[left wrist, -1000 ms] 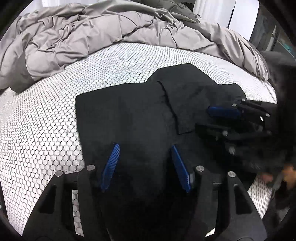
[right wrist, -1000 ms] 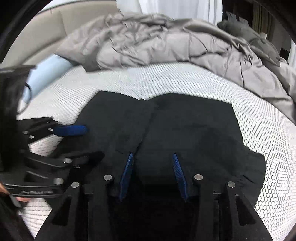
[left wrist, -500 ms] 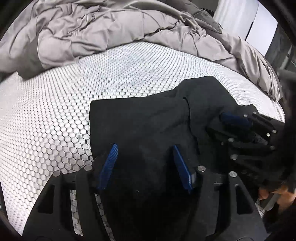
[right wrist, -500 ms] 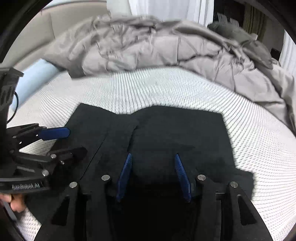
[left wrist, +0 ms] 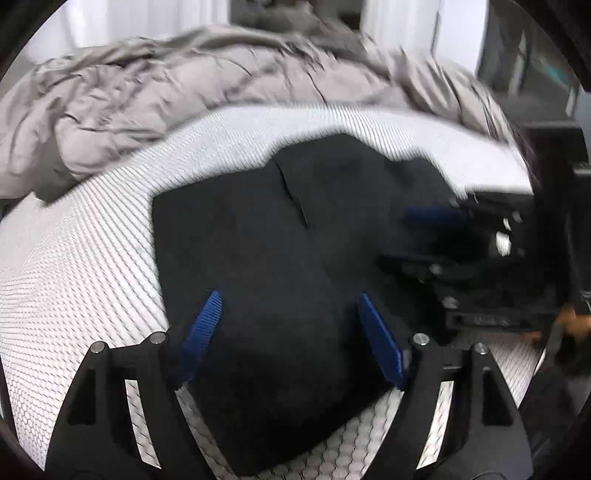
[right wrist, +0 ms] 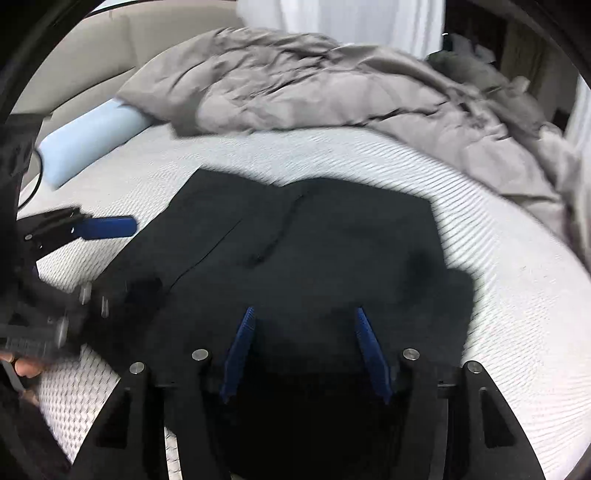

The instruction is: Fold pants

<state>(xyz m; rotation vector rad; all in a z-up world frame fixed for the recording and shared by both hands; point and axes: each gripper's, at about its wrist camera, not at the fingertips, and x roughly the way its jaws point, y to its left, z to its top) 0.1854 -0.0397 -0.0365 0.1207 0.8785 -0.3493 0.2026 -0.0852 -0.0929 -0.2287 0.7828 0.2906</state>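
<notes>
The black pants (left wrist: 258,240) lie folded flat on the white honeycomb mattress (left wrist: 74,258); they also show in the right wrist view (right wrist: 314,251). My left gripper (left wrist: 288,306) is open, its blue pads apart just above the near part of the fabric. My right gripper (right wrist: 304,321) is open too, hovering over the pants' near edge. Each gripper shows in the other's view: the right one (left wrist: 443,236) at the right, the left one (right wrist: 88,254) at the left. Neither holds cloth.
A crumpled grey duvet (left wrist: 184,92) is piled along the far side of the bed, also in the right wrist view (right wrist: 332,85). A light blue bolster (right wrist: 88,144) lies at the far left. White curtains (right wrist: 340,18) hang behind.
Both grippers have pulled back and lifted slightly from the pants, staying open. The views are blurred with motion. The pants lie as before.
</notes>
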